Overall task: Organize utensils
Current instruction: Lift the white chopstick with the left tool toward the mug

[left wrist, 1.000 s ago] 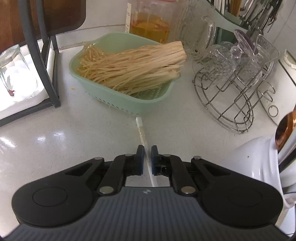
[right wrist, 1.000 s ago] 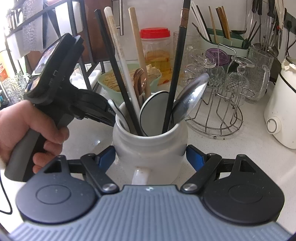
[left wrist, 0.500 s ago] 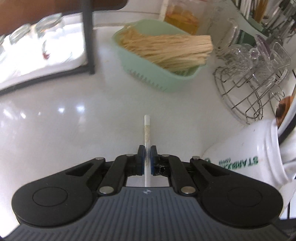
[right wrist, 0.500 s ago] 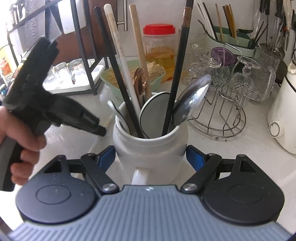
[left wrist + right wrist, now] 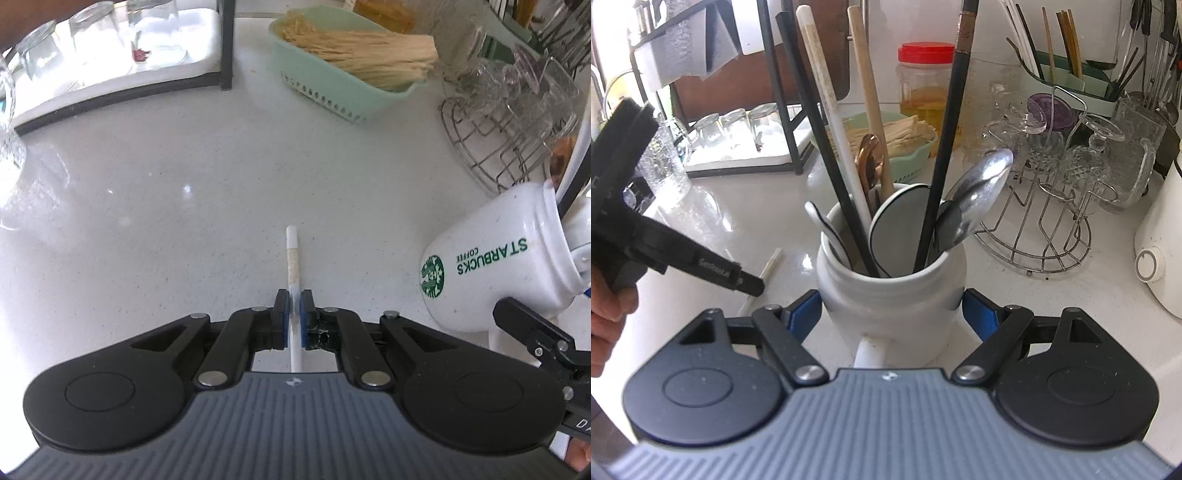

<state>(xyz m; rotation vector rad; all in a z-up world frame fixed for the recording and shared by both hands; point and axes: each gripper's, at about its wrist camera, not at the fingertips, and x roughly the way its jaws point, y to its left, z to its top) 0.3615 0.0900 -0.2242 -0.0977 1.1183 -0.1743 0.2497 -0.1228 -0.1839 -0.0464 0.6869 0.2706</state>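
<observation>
The left gripper (image 5: 293,319) has its blue pads pressed tight on a thin white chopstick (image 5: 293,258), which juts forward from the jaws and slants down toward the pale countertop (image 5: 184,192); whether its tip touches the surface I cannot tell. Just to its right, the right gripper (image 5: 892,314) is spread wide around a white Starbucks mug (image 5: 890,295), one blue pad against each side of the belly, the handle facing back toward the gripper body. The mug stands on the counter stuffed with black and pale chopsticks, a steel spoon (image 5: 979,192), a copper spoon (image 5: 871,155) and flat round-headed spoons. A hand (image 5: 605,310) grips the left tool's handle at the edge. Farther back sit a mint green basket (image 5: 332,85) of straw-coloured strands, a wire rack (image 5: 1045,221) of upturned glassware, a red-lidded jar (image 5: 925,81), and glasses on a black-framed shelf (image 5: 110,74).
</observation>
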